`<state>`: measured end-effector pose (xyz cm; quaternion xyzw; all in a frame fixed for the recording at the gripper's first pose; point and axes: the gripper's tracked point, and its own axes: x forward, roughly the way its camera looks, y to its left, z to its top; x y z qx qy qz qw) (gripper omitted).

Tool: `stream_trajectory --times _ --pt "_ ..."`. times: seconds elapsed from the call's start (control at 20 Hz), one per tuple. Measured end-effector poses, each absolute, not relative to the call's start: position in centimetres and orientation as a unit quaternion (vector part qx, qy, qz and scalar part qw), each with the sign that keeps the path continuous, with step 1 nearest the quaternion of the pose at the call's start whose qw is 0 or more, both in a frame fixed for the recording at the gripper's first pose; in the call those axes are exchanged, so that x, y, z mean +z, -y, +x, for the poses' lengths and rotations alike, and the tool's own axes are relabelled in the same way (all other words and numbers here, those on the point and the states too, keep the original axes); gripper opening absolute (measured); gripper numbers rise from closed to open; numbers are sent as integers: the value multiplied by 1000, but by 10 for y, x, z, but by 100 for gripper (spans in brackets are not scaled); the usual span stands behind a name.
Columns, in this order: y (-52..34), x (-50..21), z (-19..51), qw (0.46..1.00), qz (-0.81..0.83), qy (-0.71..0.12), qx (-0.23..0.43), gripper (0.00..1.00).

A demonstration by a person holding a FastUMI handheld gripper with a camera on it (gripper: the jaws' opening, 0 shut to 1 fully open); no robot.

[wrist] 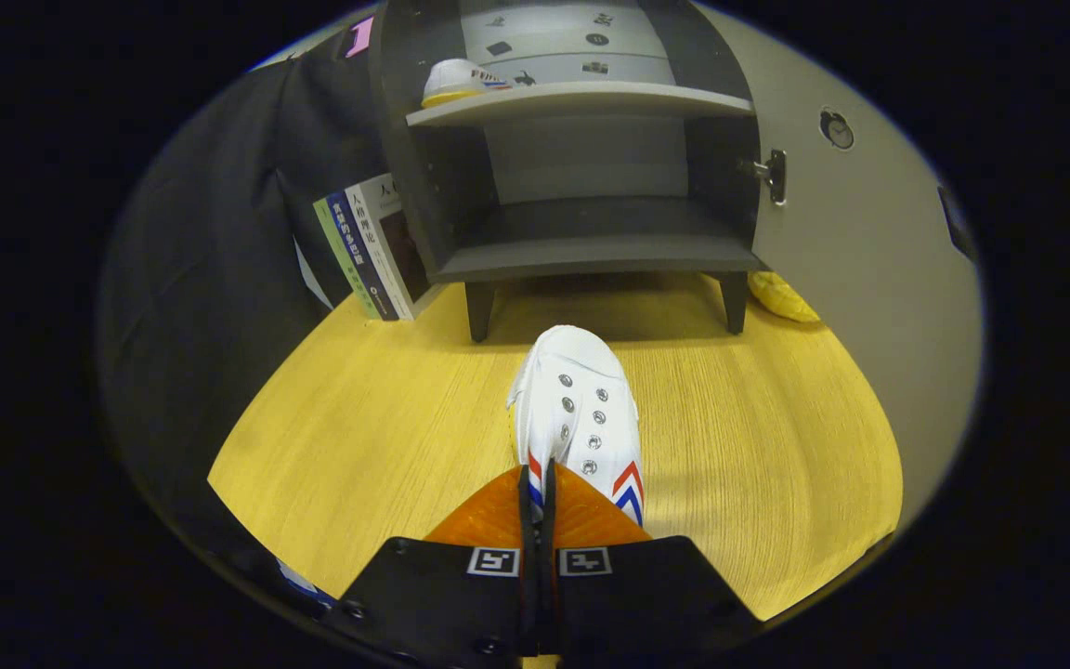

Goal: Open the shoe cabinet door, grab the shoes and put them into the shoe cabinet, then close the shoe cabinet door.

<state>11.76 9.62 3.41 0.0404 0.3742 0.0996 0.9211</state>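
We see a shoe just ahead of our gripper, whose fingers pinch its rear edge. Beyond it stands the open shoe cabinet, a second shoe on its upper shelf, books at its left.

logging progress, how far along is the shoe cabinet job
Done: the cabinet door stands open and one shoe sits on the upper shelf. In hand: the hand-held gripper is shut on the second shoe, ahead of the cabinet. Left: place this shoe inside, then close the door.
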Motion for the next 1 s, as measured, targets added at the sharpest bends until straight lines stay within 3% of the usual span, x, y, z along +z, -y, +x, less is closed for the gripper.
stream_trajectory --times 1.0 --pt "-62 276 251 983 52 -152 93 2"
